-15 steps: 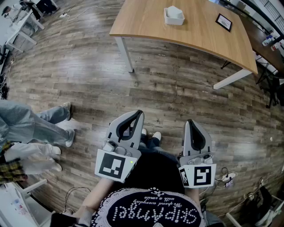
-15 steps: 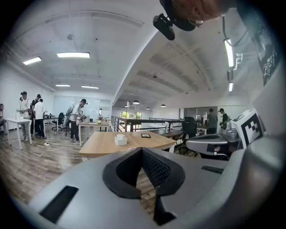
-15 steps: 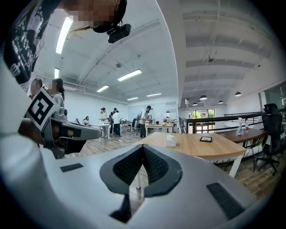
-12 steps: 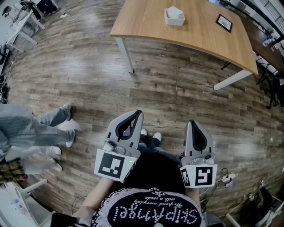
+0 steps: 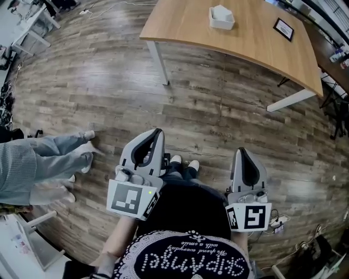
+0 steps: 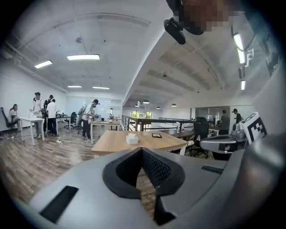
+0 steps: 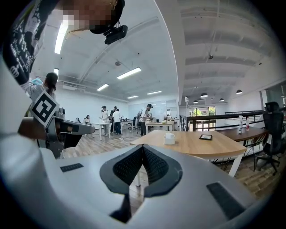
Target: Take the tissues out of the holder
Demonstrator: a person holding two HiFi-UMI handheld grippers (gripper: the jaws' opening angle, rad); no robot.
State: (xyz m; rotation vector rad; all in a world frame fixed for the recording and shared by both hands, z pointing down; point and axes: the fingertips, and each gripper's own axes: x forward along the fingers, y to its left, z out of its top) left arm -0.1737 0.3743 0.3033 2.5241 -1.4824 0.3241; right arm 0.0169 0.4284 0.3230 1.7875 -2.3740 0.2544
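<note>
at the far left of the head view, one person's legs [image 5: 49, 158] in pale trousers stand on the wood floor [image 5: 109, 82]. next comes the left claw [image 5: 157, 132], its jaws together with nothing between them, held low before the wearer's body. up ahead, well apart from both claws, one wooden bench [image 5: 256, 43] carries one white, square-walled holder [image 5: 222, 22], with a single white tuft of tissues [image 5: 220, 11] peaking out of its top. the right claw [image 5: 240, 151] is likewise closed and empty. rightmost on the bench lies one small dark-framed card [image 5: 286, 29], apart from the holder.
</note>
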